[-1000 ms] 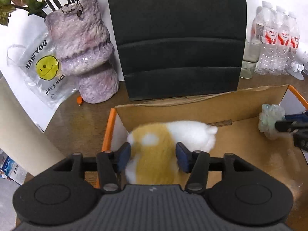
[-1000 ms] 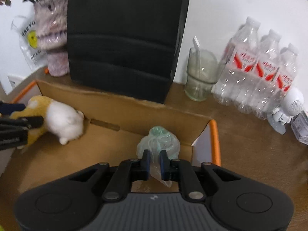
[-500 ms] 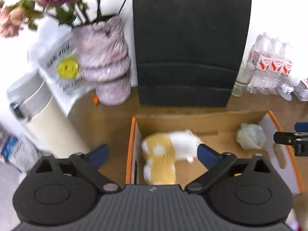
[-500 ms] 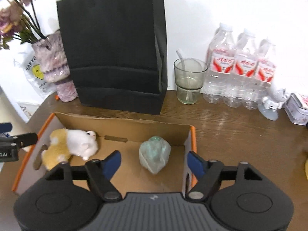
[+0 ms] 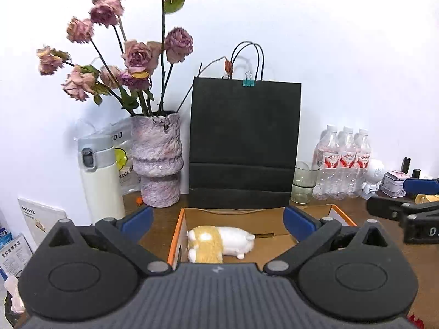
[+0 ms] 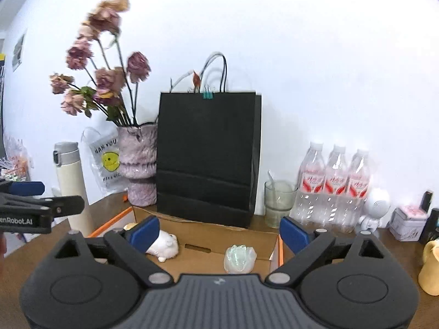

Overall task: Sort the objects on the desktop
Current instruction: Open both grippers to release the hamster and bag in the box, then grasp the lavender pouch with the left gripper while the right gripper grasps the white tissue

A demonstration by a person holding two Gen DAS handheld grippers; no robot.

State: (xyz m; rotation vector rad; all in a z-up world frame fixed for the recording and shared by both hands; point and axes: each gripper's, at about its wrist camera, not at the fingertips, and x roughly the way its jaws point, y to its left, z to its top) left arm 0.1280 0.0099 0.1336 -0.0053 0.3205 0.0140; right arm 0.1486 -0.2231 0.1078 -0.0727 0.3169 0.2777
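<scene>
Left wrist view: left gripper [image 5: 216, 222] up high, jaws spread wide, holding nothing. Below, inside the cardboard box [image 5: 175, 235], a soft, fuzzy yellow-and-white plush toy [image 5: 218, 242] on its side near the left wall, likely put away. Right wrist view: right gripper [image 6: 218, 233] also spread wide and empty. Crinkly pale-green plastic wad [image 6: 240, 257] in the box's right end, toy far left.

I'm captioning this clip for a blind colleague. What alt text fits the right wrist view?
The open right gripper hangs above a cardboard box holding a plush toy and a pale green wrapped bundle. Behind stand a black paper bag, a vase of dried roses and water bottles.
</scene>
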